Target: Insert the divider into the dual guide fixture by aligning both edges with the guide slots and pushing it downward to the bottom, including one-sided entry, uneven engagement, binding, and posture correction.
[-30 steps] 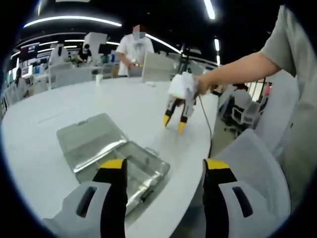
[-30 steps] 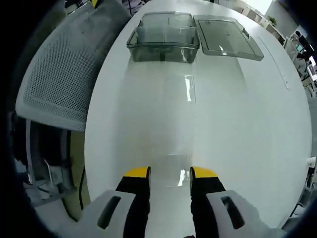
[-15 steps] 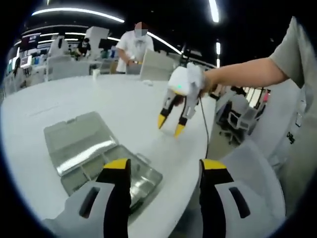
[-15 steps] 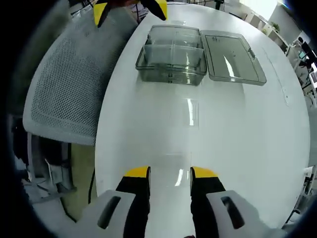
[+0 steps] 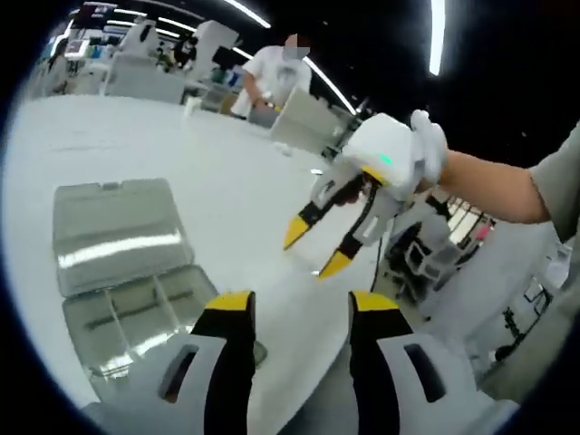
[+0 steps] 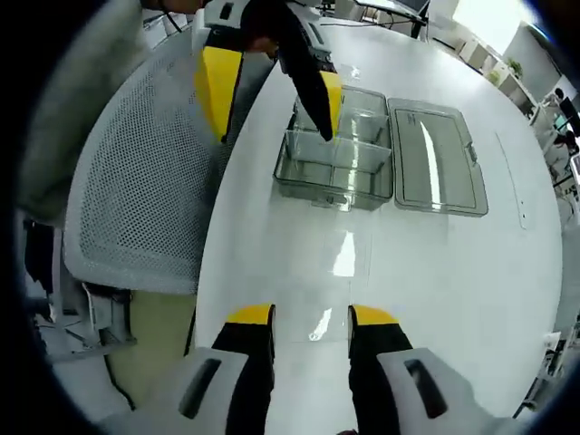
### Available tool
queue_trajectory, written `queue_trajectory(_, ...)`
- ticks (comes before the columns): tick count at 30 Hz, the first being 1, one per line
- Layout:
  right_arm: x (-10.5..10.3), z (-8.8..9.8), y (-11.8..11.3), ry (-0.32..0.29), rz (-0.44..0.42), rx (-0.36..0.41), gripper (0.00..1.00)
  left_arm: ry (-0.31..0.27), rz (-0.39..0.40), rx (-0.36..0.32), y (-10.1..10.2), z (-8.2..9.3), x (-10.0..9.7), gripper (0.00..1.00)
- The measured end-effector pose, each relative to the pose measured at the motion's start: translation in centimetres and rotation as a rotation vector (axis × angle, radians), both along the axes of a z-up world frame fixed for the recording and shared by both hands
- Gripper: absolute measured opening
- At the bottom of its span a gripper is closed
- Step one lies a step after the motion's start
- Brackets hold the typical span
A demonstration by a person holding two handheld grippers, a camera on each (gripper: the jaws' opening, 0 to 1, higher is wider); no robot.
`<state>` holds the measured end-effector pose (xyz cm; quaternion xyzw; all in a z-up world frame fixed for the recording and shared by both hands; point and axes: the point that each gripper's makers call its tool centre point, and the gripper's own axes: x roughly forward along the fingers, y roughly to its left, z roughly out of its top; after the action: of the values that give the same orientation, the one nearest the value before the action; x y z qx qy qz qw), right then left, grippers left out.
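A clear plastic box (image 6: 340, 159) with inner compartments stands on the white table (image 6: 435, 272), its flat lid (image 6: 435, 159) lying open beside it. The same box (image 5: 136, 317) and lid (image 5: 113, 231) lie low on the left in the left gripper view. My right gripper (image 6: 311, 317) hangs over the table short of the box, with a small clear divider (image 6: 317, 324) caught between its yellow tips. A second clear sheet (image 6: 344, 254) lies flat on the table ahead. My left gripper (image 5: 301, 306) is open and empty; it hovers over the box's near edge as the left gripper (image 6: 267, 86).
A grey mesh chair (image 6: 136, 190) stands against the table's edge, left of the box. A gloved hand (image 5: 426, 154) holds the right gripper (image 5: 314, 249). A person (image 5: 276, 82) stands at the table's far side among desks and chairs.
Both cameras moved closer to the box. The left gripper has come over the box in the right gripper view. The divider stayed between the right gripper's tips.
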<state>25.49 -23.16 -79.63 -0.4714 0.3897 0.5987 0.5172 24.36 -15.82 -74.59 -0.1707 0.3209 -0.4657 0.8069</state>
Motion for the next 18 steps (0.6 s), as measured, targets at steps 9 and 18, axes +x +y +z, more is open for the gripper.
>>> queue_trajectory(9,-0.7,1.4,1.9,-0.007,0.034,0.02,0.27,0.133,0.06,-0.066,-0.7,-0.5,0.2,0.27)
queue_trajectory(18,-1.5,2.7,3.7,-0.01,0.058,0.051,0.27,0.23,0.087,-0.103,-1.3,-1.0,-0.3,0.25)
